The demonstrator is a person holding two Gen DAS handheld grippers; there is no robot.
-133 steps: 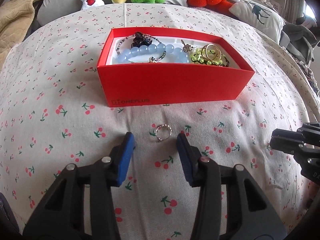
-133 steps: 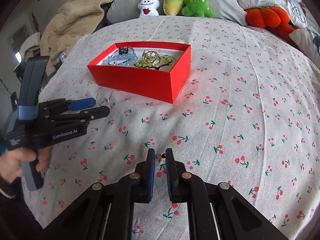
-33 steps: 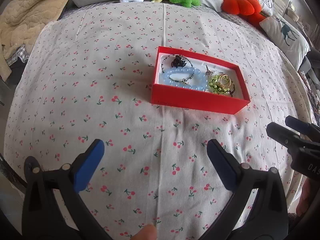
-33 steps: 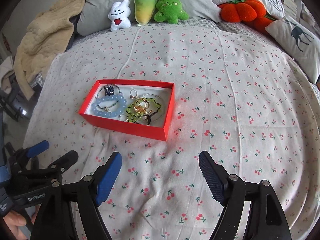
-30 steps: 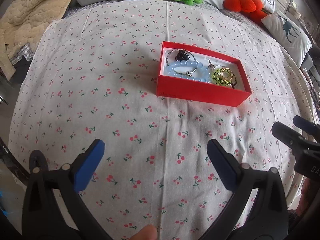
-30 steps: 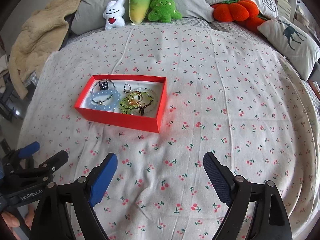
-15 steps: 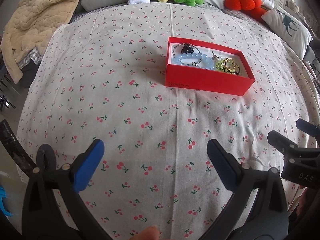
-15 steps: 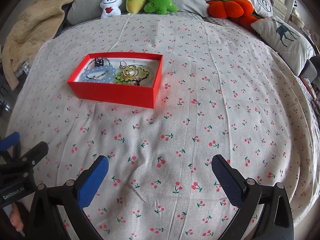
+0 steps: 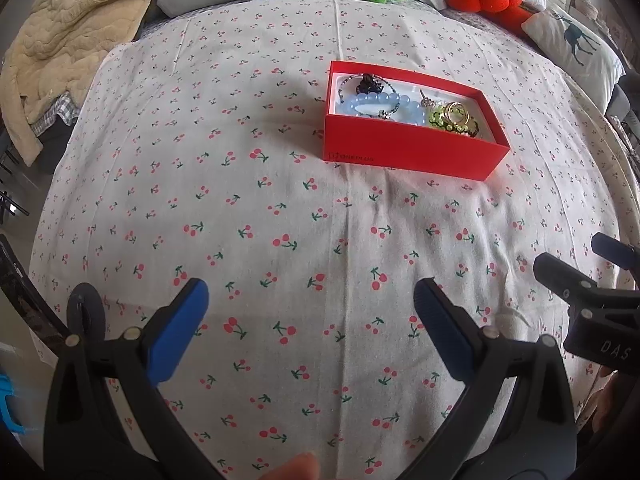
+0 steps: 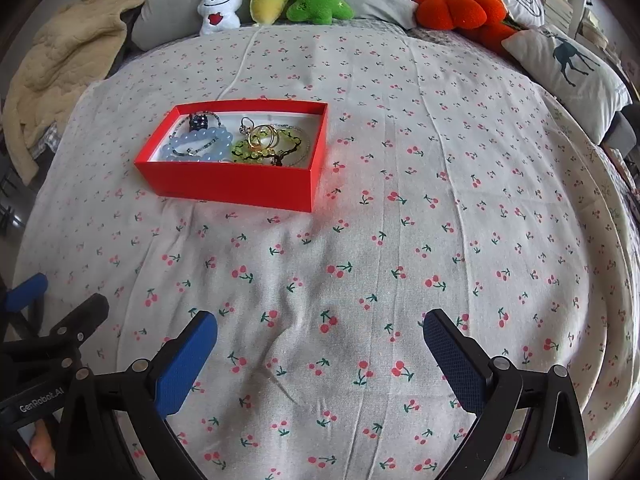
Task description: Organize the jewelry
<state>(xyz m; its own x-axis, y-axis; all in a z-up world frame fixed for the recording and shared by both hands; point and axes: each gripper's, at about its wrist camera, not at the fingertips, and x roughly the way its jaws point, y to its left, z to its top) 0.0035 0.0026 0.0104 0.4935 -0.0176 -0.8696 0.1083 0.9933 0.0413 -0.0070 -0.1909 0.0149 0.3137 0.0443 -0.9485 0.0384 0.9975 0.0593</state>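
Both grippers have pulled back — left gripper and right gripper hang spread wide, holding nothing. Well ahead of them sits the red box, with blue beads, green bracelet and gold rings inside.

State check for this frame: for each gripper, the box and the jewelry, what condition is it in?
Left gripper: open, empty, above the bedsheet.
Right gripper: open, empty.
Red cardboard box: lidless, resting on the cherry-print bedsheet.
Pale blue bead bracelet: inside the box.
Green bead bracelet: inside the box, gold rings on top.
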